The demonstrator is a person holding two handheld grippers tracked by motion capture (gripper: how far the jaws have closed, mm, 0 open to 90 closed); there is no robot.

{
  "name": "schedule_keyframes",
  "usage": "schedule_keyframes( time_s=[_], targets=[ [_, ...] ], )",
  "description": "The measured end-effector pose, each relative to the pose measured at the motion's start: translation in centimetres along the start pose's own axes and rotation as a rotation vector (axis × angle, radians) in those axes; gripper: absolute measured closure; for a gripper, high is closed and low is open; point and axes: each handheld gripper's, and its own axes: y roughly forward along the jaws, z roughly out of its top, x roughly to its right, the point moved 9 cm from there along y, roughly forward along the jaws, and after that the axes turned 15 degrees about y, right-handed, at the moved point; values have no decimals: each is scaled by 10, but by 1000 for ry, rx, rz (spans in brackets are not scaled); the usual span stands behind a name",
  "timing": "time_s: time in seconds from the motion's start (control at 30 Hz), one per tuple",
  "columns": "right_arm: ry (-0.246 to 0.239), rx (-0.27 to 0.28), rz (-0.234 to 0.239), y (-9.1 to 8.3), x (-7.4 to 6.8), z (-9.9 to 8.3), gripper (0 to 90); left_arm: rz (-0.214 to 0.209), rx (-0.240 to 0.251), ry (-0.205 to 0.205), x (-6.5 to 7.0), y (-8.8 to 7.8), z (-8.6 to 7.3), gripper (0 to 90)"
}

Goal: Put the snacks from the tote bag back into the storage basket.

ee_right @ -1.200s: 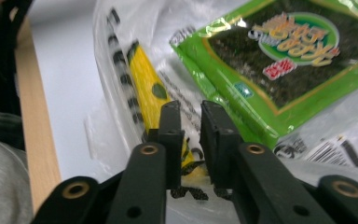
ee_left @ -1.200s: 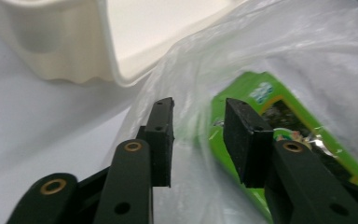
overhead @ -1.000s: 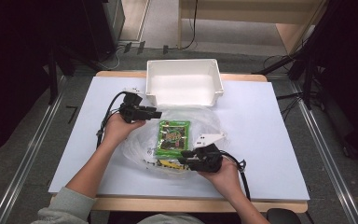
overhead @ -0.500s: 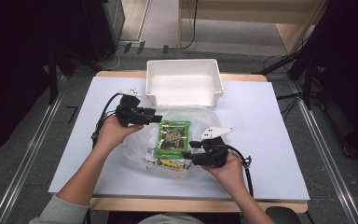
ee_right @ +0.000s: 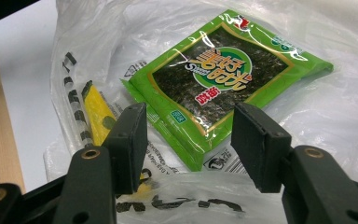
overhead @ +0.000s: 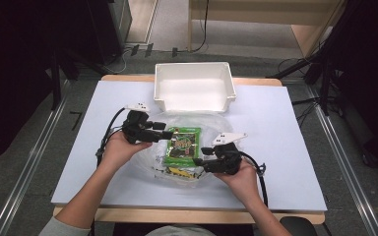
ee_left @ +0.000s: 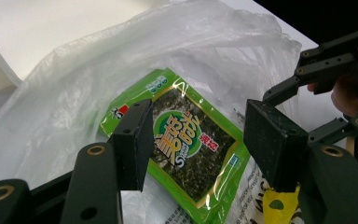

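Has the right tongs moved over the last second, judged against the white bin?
Yes. The right tongs shifted rightward along the table's near side, ending below the white bin's right half, beside the green packet.

Free room: bare pale-blue desk [overhead: 285,147] to both sides, open for passage. Obstacles: empty white rectangular plastic bin [overhead: 195,86] at the far edge; crumpled clear plastic bag [overhead: 197,123] mid-desk, just before the bin, its folds rising around the flat green seaweed packet [overhead: 183,145]
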Motion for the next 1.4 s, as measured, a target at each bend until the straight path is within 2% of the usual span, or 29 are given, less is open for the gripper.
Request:
schedule_keyframes(
  time_s=[0.13, 0.2, 0.27, 0.33, 0.57, 0.63, 0.83, 1.03, 1.2, 1.4],
  targets=[
    [4, 1, 0, 1, 0, 0, 474, -14, -9, -19, 6, 3, -5, 460],
    [1, -4, -2, 1, 1, 0, 479, -30, -23, -55, 10, 5, -9, 491],
    [1, -8, -2, 2, 1, -1, 480, -16, -30, -44, 13, 6, -13, 526],
    [5, -8, -1, 2, 1, -1, 480, 12, -40, -27, 14, 5, -17, 596],
    [1, -15, 5, 6, -1, -2, 480, 8, -72, -41, 18, 11, -29, 856],
    [1, -12, 9, 7, -1, -1, 480, 17, -83, -34, 18, 13, -32, 883],
    [7, 5, 3, 11, -1, 16, 487, 38, -82, -51, 12, 20, -39, 881],
    [1, 15, -15, 17, 2, 30, 489, 53, -109, -57, 7, 28, -49, 860],
    [12, 19, -27, 23, 7, 39, 491, 33, -93, -73, 6, 30, -49, 868],
    [39, 9, -34, 30, 16, 40, 491, 37, -117, -55, 5, 36, -53, 867]
  ],
)
